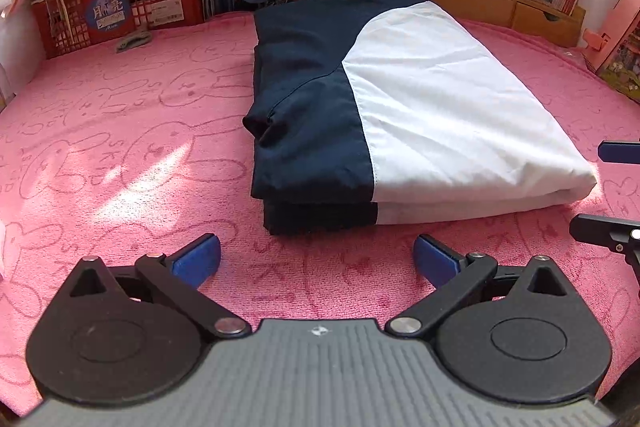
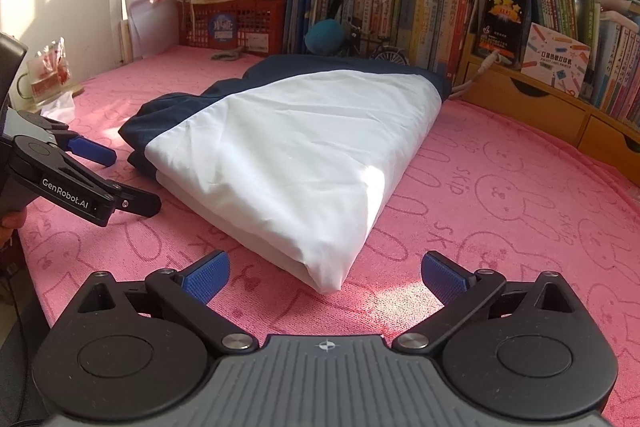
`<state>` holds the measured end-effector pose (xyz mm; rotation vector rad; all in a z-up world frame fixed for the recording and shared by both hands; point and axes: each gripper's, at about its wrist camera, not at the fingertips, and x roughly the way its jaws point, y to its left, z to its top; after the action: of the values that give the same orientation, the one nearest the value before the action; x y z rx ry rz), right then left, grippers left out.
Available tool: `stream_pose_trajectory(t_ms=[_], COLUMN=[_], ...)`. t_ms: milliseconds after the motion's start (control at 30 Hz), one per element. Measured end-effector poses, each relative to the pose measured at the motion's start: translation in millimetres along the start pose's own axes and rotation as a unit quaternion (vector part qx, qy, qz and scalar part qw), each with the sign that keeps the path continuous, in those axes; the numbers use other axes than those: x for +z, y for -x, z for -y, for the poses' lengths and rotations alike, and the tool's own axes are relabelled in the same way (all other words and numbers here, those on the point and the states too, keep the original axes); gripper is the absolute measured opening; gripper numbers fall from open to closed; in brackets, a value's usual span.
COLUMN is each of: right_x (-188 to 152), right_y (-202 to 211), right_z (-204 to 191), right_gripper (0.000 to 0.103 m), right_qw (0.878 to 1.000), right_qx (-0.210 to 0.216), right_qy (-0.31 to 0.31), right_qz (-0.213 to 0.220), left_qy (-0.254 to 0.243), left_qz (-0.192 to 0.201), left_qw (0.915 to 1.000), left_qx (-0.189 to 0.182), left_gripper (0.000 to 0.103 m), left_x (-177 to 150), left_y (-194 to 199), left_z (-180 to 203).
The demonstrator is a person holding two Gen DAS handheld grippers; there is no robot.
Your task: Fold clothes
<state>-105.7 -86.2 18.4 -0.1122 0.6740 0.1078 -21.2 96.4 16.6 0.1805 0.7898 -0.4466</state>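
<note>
The left tongs [image 1: 316,259] and right tongs [image 2: 326,277] both gape wide and empty over the near edge of the pink towel [image 1: 120,131]. The folded navy-and-white jacket [image 1: 400,107] lies mid-towel, just beyond them. The risk, as I see it: a careless nudge at its near corner [image 2: 326,285] could shove the layers apart and undo the fold.

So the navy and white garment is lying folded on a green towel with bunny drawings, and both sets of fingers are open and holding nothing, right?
One thing is off: the towel is pink, not green, as both wrist views show. The rest stands: the navy and white garment lies folded on it, and the left gripper and right gripper have their fingers open, holding nothing.
</note>
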Motion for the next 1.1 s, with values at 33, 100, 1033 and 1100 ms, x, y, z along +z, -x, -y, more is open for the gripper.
stream_pose_trajectory(t_ms=[33,100,1033,1100], right_x=[-0.7,-2.0,17.6,20.7], right_y=[-0.7,-2.4,-14.2,-13.9], right_z=[-0.9,-2.8,-13.8,-12.9], right_gripper=[0.103,0.103,0.103,0.103], right_qw=[1.000,1.000,0.999,0.999], right_qx=[0.000,0.000,0.002,0.007], right_qy=[0.003,0.009,0.043,0.038], right_qz=[-0.001,-0.003,-0.002,-0.002], left_qy=[0.001,0.002,-0.026,-0.030], left_qz=[0.004,0.008,-0.003,-0.008], left_qw=[1.0000,1.0000,0.9994,0.9992], left_qx=[0.002,0.004,-0.023,-0.024], left_gripper=[0.103,0.103,0.103,0.103], left_x=[-0.3,0.6,27.8,29.1], left_y=[-0.9,-2.3,13.5,12.4], left_z=[-0.9,-1.4,4.8,7.1])
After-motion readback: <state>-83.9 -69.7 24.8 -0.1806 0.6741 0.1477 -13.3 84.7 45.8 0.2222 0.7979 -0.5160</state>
